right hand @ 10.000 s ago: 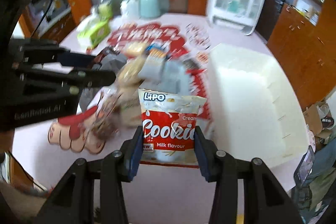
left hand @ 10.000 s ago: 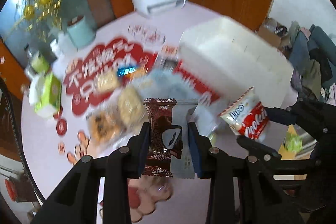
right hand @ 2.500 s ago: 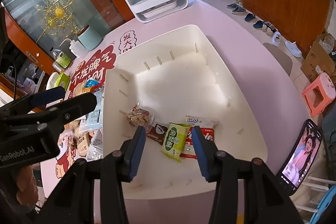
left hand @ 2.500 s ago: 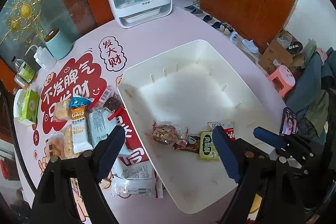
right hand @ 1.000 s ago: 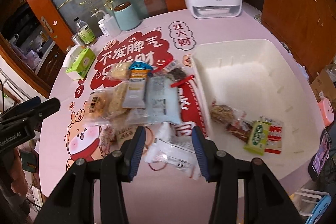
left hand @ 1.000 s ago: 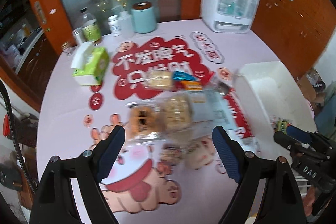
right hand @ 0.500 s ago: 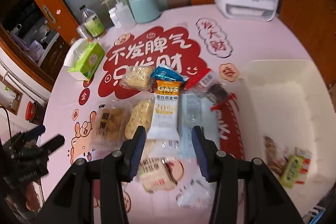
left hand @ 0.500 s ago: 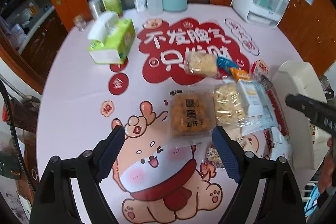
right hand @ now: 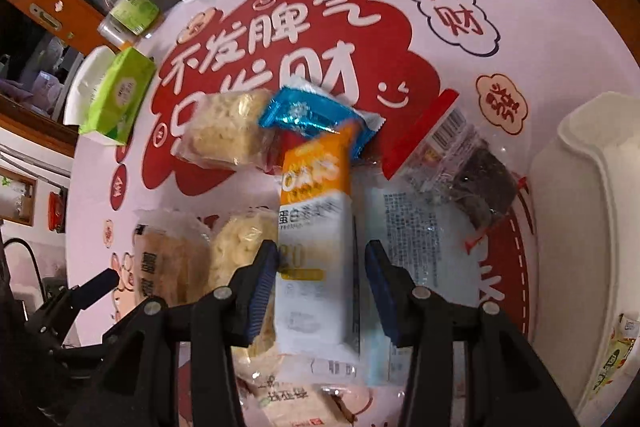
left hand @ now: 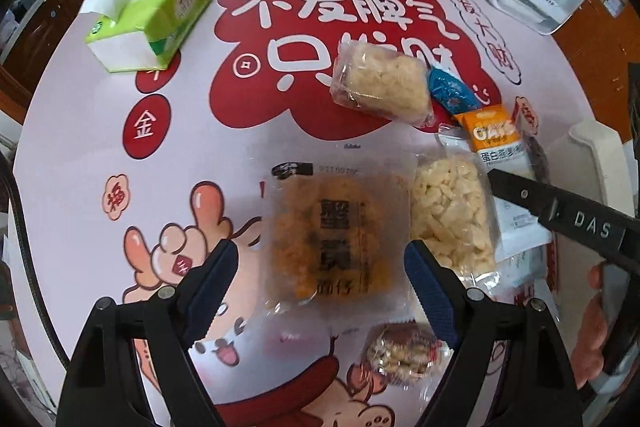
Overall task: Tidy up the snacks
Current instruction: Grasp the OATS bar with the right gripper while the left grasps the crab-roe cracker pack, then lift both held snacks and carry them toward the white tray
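Jaws of both grippers stand apart and empty: right gripper [right hand: 322, 283] straddles the oat bar [right hand: 316, 247], whose long axis runs away between its fingers, while left gripper [left hand: 320, 279] straddles the orange cracker pack [left hand: 338, 235].

Table: round pink tabletop [left hand: 72, 131] printed with red cartoon graphics
Furniture: orange-brown wooden cabinet [right hand: 48, 7] behind
Light: soft, even, slightly dim at edges

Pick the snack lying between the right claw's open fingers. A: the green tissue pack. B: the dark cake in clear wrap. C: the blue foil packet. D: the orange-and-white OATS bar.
D: the orange-and-white OATS bar runs lengthwise between the fingers of the right claw, which stands open around it.
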The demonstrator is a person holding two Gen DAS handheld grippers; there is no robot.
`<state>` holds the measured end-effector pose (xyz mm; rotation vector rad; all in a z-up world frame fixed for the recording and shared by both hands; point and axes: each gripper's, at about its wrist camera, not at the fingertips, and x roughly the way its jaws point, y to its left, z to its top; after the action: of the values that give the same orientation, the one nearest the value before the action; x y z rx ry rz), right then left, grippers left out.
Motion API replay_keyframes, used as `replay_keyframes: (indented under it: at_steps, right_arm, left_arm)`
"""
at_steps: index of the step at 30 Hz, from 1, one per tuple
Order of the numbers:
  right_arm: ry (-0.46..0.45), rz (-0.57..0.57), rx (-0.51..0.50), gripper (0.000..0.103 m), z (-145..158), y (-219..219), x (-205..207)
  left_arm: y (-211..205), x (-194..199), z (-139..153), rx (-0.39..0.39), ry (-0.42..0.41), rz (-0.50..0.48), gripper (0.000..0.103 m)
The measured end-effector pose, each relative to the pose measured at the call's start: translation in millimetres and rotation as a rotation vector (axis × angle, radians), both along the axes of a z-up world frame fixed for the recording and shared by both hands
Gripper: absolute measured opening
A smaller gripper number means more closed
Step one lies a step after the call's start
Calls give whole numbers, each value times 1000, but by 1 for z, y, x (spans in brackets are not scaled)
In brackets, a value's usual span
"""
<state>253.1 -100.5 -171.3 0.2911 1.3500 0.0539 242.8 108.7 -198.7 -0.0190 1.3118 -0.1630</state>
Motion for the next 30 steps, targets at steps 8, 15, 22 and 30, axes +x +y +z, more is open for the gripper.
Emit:
replay_keyframes:
  at_steps: [8, 15, 22, 30]
  right_arm:
    - [-19, 69, -67, 41, -1, 8, 0]
    - [-21, 72, -47, 40, 0, 5, -4]
    - [-26, 90, -48, 40, 2, 7, -9]
    - [-48, 94, -25, 40, 14, 7, -23]
  left_arm:
    - [-5, 15, -19, 6, 45, 22, 88]
    - [-5, 22, -25, -40, 104, 65, 93]
    - [-3, 27, -31, -14, 103, 116, 95]
    - [13, 17, -41, -42, 115, 120, 75]
